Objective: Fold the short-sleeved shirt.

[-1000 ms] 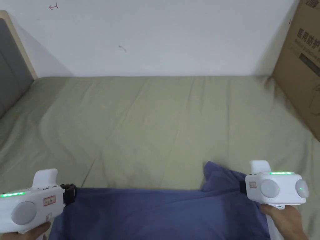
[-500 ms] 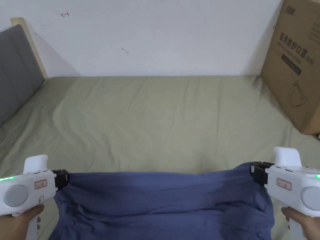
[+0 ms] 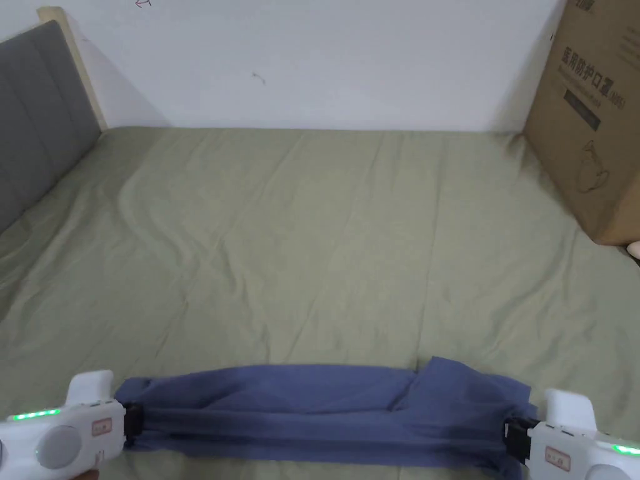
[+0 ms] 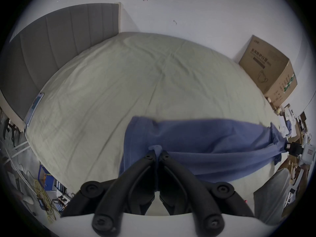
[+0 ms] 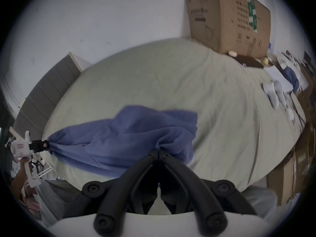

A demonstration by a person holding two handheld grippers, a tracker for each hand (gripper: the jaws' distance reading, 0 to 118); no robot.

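a blue short-sleeved shirt [image 3: 325, 406] of thin, softly creased cloth stretches as a long narrow band across the bottom of the head view, lying along the near edge of a bed sheet [image 3: 325, 237] in pale olive green, which is matte and lightly wrinkled. at lower left of that frame the left gripper [image 3: 132, 420], a white plastic shell with a green light strip and black jaws, has its jaws closed tight on one end of the cloth; in the left gripper view a small bunch of blue fabric sits pinched between the black tips at centre frame [image 4: 157, 152]. at lower right the right gripper [image 3: 514, 437] clamps the other end in the same way, its jaws meeting on gathered fabric in the right gripper view [image 5: 158, 152]. a padded grey headboard [image 3: 34, 112] with vertical seams fills the upper left, and a brown cardboard box [image 3: 590, 119] with dark printed writing stands at upper right against a plain white wall [image 3: 325, 62].
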